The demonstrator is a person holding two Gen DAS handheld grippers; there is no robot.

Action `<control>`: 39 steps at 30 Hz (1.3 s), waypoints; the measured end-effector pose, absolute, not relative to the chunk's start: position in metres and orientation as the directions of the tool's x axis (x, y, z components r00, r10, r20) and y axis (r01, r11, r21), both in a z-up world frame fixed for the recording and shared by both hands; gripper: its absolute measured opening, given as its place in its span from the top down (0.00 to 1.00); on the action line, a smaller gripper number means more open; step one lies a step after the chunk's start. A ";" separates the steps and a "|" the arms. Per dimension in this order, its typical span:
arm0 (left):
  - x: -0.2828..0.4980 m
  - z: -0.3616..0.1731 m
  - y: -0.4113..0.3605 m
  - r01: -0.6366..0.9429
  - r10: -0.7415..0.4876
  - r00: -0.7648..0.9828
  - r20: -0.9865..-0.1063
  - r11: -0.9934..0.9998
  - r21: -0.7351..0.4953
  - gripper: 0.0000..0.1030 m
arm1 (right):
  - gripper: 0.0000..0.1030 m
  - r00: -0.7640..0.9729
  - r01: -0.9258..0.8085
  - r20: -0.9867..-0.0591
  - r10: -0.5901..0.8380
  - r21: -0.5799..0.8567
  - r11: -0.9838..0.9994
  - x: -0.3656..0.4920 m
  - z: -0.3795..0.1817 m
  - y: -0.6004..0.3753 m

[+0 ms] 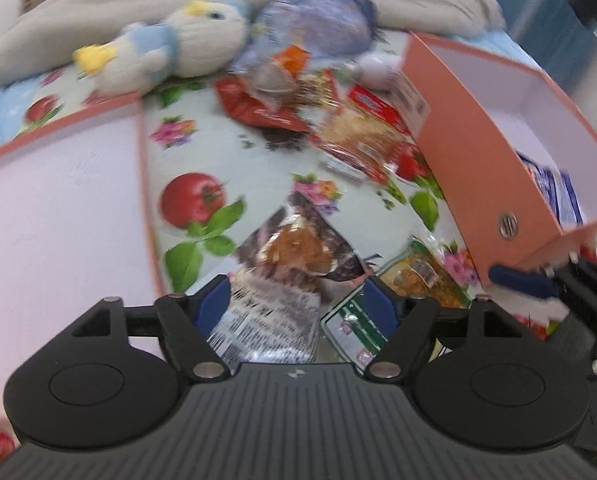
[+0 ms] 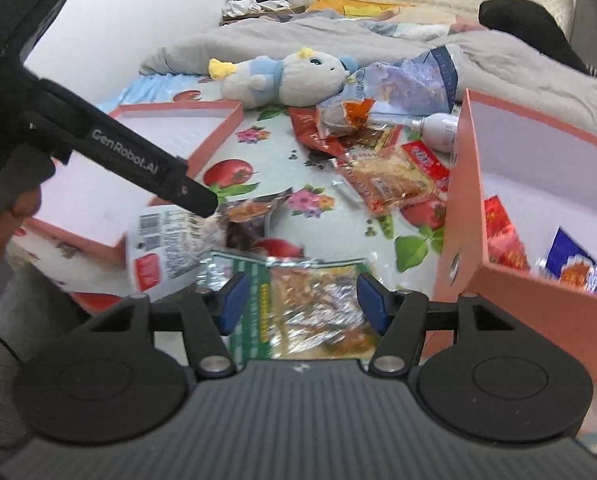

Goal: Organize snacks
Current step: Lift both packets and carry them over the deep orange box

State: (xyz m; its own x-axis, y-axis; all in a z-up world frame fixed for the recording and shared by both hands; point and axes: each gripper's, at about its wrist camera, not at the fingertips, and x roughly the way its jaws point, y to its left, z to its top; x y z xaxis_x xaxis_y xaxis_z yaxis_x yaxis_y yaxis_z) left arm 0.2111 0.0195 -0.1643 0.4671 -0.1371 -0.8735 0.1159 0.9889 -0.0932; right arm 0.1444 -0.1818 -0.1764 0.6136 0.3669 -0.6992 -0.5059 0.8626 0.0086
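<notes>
On the flowered bed sheet (image 1: 258, 160), from left to right: shallow pink lid (image 1: 58, 208), left claw (image 1: 294, 304) spread wide around a dark snack packet (image 1: 294, 256) without pinching it. Beside that, right claw (image 2: 302, 300) likewise apart over a green-edged snack bag (image 2: 314, 296). Farther right, pink box (image 2: 538, 304) with red and blue packets inside, loose snacks (image 2: 386, 180) heaped near its far corner.

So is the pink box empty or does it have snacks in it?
Not empty. The open pink box holds a red packet and a blue packet, with white floor still showing.
</notes>
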 end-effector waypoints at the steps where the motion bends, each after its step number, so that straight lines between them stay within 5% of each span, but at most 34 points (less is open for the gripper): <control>1: 0.215 -0.168 0.017 0.137 -0.136 0.459 -0.878 0.987 -0.081 0.19 | 0.32 0.604 -0.513 -0.708 0.366 0.007 0.859 0.148 -0.180 -0.181; 4: 0.223 -0.179 0.009 0.201 -0.118 0.441 -0.890 0.979 -0.030 0.16 | 0.20 0.583 -0.515 -0.727 0.363 0.015 0.857 0.155 -0.192 -0.179; 22: 0.255 -0.239 -0.002 0.249 -0.082 0.395 -0.915 0.968 0.021 0.15 | 0.16 0.597 -0.427 -0.741 0.306 0.030 0.904 0.171 -0.238 -0.177; 27: 0.255 -0.244 0.003 0.182 -0.077 0.415 -0.906 0.983 0.000 0.32 | 0.14 0.576 -0.467 -0.748 0.329 0.029 0.884 0.171 -0.244 -0.177; 31: 0.254 -0.244 0.005 0.150 -0.067 0.435 -0.898 0.989 -0.001 0.50 | 0.22 0.560 -0.477 -0.757 0.336 0.036 0.878 0.172 -0.243 -0.177; 39: 0.246 -0.240 0.002 0.115 -0.060 0.451 -0.890 0.993 -0.009 0.56 | 0.50 0.546 -0.503 -0.757 0.359 0.046 0.863 0.166 -0.237 -0.173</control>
